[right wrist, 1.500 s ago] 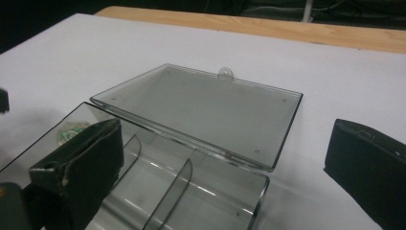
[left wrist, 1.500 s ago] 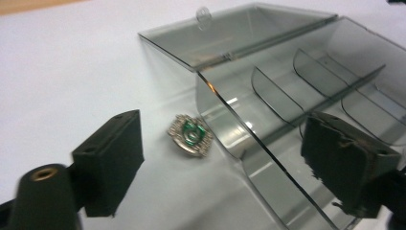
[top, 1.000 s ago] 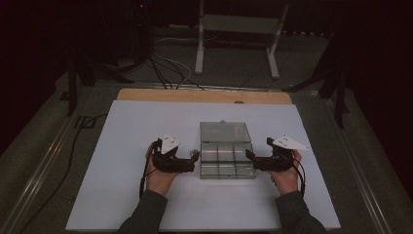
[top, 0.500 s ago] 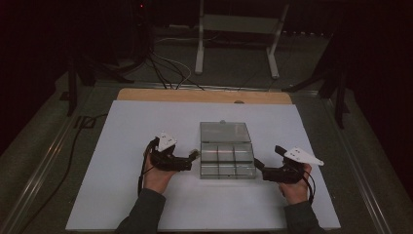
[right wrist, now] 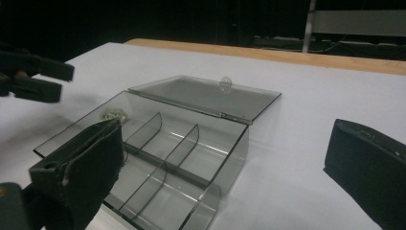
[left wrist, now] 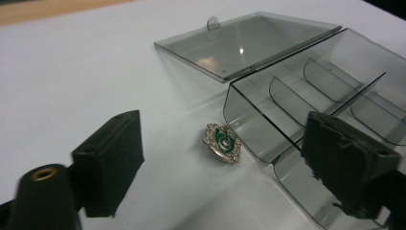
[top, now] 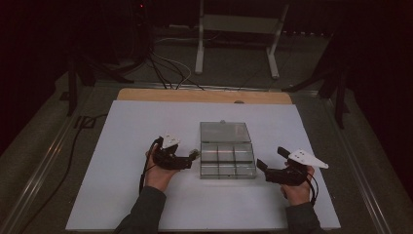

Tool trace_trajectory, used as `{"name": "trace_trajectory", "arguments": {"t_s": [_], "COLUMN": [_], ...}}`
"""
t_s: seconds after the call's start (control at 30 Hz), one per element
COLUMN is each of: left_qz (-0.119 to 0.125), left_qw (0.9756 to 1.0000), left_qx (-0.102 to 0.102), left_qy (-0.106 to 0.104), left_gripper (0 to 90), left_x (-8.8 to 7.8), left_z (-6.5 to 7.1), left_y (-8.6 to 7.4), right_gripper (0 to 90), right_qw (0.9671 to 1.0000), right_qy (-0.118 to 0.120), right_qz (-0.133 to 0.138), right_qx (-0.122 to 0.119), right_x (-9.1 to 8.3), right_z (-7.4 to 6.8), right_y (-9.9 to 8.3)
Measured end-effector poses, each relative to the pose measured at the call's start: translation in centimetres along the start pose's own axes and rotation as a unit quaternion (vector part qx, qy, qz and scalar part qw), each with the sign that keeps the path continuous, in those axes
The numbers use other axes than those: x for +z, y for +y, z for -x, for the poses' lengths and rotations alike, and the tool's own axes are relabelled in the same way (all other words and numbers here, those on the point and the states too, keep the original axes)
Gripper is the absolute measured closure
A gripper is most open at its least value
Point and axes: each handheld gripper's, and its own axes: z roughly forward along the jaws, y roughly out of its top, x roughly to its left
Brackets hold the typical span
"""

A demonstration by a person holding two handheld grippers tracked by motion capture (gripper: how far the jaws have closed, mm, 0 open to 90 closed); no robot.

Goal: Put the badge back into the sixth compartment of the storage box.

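The left fingers point(left wrist: 107, 160) have just been closing around the little green pin point(left wrist: 223, 141), not touching it yet, beside the open clear box point(top: 227, 155) mid-table, while the right fingers point(right wrist: 76, 175) stay spread apart.

light: dim, dark bkgd | glare: box lid point(left wrist: 249, 45) | blur: near jaws soft

1. A lab or recording studio is showing here: black curtains are closing in a dim room.
2. Cables point(top: 165, 73) are trailing over the floor beside a metal stand point(top: 238, 36).
3. A white board is covering the table point(top: 122, 161).
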Motion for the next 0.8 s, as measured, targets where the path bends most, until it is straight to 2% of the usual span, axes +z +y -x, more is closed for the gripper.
{"name": "trace_trajectory", "arguments": {"t_s": [0.07,0.2,0.33,0.43,0.57,0.67,0.73,0.8], "left_qz": [-0.007,-0.025,-0.034,-0.043,-0.054,-0.067,-0.064,-0.06], "left_qw": [1.0,0.9996,0.9993,0.9988,0.9978,0.9968,0.9961,0.9963], "left_qx": [-0.001,-0.002,-0.013,-0.016,-0.031,-0.036,-0.049,-0.051], "left_qy": [-0.001,0.011,-0.013,-0.015,-0.023,-0.023,-0.034,-0.034], "left_gripper": [18.6,25.5,44.3,53.8,60.6,62.0,64.5,70.7], "left_x": [0.6,1.9,2.7,3.4,4.2,4.7,4.8,4.7], "left_z": [0.0,-0.1,-0.5,-0.6,-1.0,-1.2,-1.3,-1.1], "left_y": [0.0,0.1,0.2,0.1,-0.2,-0.4,-0.4,-0.3], "right_gripper": [0.0,0.0,0.0,0.0,0.0,0.0,0.0,0.0], "right_qw": [1.0,1.0,0.9999,0.9999,0.9999,0.9999,0.9999,0.9999], "right_qy": [-0.002,-0.005,-0.01,-0.011,-0.011,-0.014,-0.015,-0.015], "right_qz": [0.003,0.004,0.004,0.003,0.004,0.001,-0.001,-0.001], "right_qx": [0.001,0.004,0.007,0.008,0.009,0.009,0.008,0.008], "right_x": [-0.1,-0.2,-0.2,-0.2,-0.2,-0.2,-0.1,-0.1], "right_z": [0.1,0.3,0.4,0.5,0.5,0.5,0.6,0.6], "right_y": [0.1,0.0,-0.1,-0.1,-0.2,-0.2,-0.3,-0.3]}}
